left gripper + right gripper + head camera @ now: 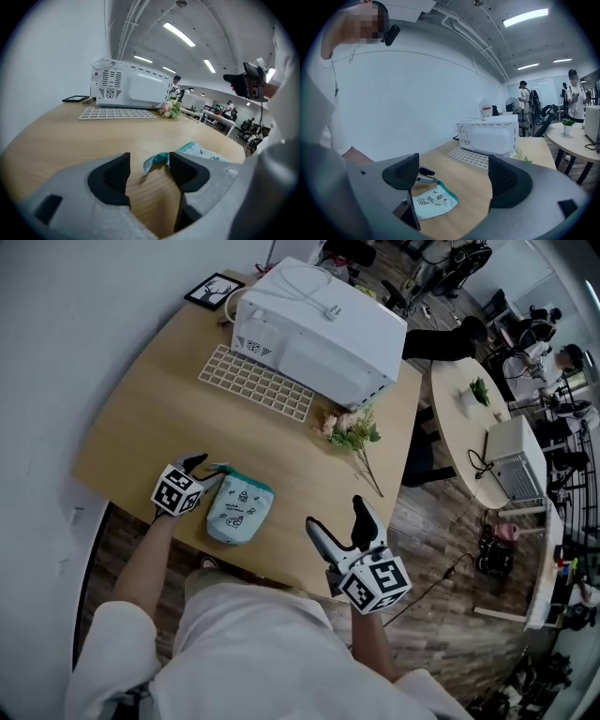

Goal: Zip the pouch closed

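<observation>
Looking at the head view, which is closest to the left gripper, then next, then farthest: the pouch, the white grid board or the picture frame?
1. Pouch, right beside the left gripper, at the near table edge.
2. White grid board, mid-table.
3. Picture frame, at the far corner.

Head view overhead; gripper views low, sharing pouch

Hiding most of the pouch behind the 4 o'clock jaw in the left gripper view, baring just a teal corner tab. Covering the pouch's 9 o'clock corner with the near jaw in the right gripper view. Keeping the people at 3 o'clock there too small to tell apart.
</observation>
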A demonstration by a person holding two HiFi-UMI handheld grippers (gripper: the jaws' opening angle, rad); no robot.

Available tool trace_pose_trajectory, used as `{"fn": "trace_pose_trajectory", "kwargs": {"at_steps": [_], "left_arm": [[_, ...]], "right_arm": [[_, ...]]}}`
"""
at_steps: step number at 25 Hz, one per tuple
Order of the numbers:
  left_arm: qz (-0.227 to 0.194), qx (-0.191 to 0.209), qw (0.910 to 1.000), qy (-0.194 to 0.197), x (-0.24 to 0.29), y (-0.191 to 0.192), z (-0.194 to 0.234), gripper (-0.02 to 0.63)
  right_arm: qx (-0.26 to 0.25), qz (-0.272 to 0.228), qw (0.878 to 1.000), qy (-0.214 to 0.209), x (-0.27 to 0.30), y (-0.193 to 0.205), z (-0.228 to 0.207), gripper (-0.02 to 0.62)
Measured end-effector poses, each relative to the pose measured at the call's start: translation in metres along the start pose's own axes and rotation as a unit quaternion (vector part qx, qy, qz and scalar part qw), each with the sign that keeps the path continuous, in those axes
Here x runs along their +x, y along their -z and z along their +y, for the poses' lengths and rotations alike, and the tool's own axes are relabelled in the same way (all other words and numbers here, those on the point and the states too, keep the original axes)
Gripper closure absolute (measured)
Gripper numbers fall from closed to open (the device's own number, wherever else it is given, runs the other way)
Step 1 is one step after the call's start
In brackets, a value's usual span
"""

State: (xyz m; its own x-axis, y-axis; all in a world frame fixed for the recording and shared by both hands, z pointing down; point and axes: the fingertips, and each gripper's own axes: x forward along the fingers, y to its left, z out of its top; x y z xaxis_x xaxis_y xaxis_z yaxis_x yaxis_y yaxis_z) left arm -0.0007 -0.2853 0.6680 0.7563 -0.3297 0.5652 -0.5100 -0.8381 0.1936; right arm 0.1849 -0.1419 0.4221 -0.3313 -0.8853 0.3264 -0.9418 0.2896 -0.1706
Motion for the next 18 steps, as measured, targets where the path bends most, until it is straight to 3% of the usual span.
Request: {"fn": "trace_pose_trajectory", "kwargs": {"at_steps": [10,15,18], "left_arm": [[0.057,0.013,0.9981,-0.020,0.019,0.009,0.007,0.399],[0.078,0.008,0.9966,-0.026,0.028,0.015,0.004,0.502],[0.086,-0.003,0.9958,-0.031,0.030,0.015,0.003,0.522]], "right_arm": [[0.001,0.000,1.000,0.005,-0.007,0.002,-0.016,0.149],[0.005,-0.005,1.000,0.000,-0.004,0.003,-0.020,0.150],[0.008,-0.010,1.000,-0.002,-0.001,0.002,-0.022,0.150]]}}
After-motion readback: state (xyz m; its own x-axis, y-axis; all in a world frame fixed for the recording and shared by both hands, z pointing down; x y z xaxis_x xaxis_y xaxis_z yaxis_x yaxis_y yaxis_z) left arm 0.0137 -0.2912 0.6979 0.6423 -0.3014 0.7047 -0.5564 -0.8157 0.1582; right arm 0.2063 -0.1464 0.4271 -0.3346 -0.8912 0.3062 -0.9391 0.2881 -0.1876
